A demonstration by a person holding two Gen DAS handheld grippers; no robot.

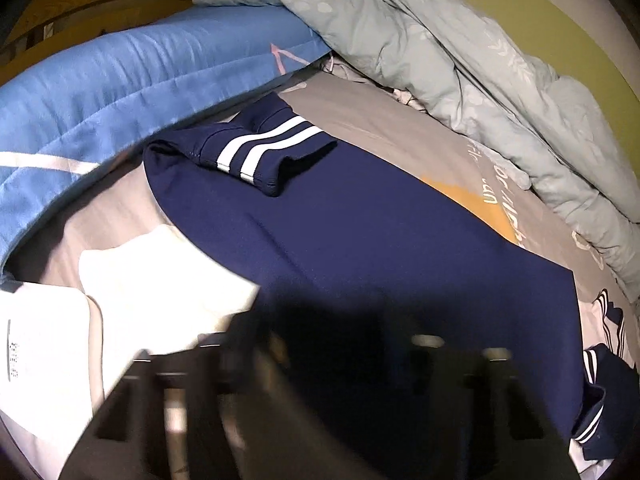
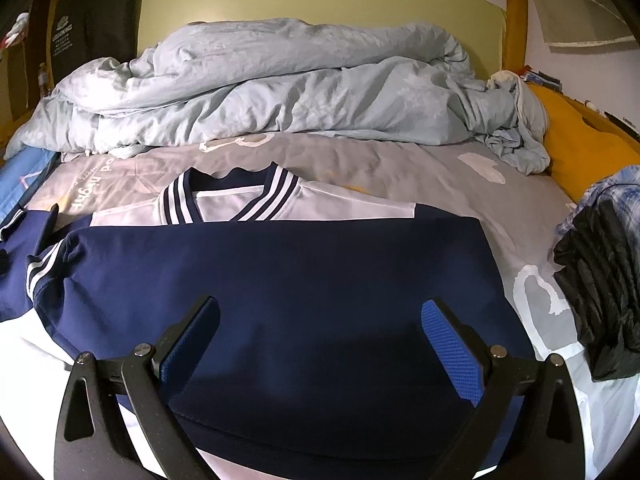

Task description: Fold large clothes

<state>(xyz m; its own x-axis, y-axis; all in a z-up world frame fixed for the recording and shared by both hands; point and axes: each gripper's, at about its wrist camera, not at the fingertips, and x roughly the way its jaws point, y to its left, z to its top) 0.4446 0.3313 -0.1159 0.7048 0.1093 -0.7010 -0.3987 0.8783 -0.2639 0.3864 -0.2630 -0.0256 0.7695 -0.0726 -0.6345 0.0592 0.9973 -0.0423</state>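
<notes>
A navy and white jacket lies on the grey bed sheet, its navy part folded over the white front. Its striped collar points toward the duvet. A striped cuff lies folded on the navy fabric in the left wrist view, where the jacket fills the middle. My right gripper is open, its blue pads spread wide just above the navy fabric, holding nothing. My left gripper is blurred and dark low over the jacket; its jaw state is unclear.
A crumpled pale blue duvet lies along the headboard side. A blue quilt lies at the left. A black folded garment and a plaid one sit at the right. A yellow cloth lies by the bed edge.
</notes>
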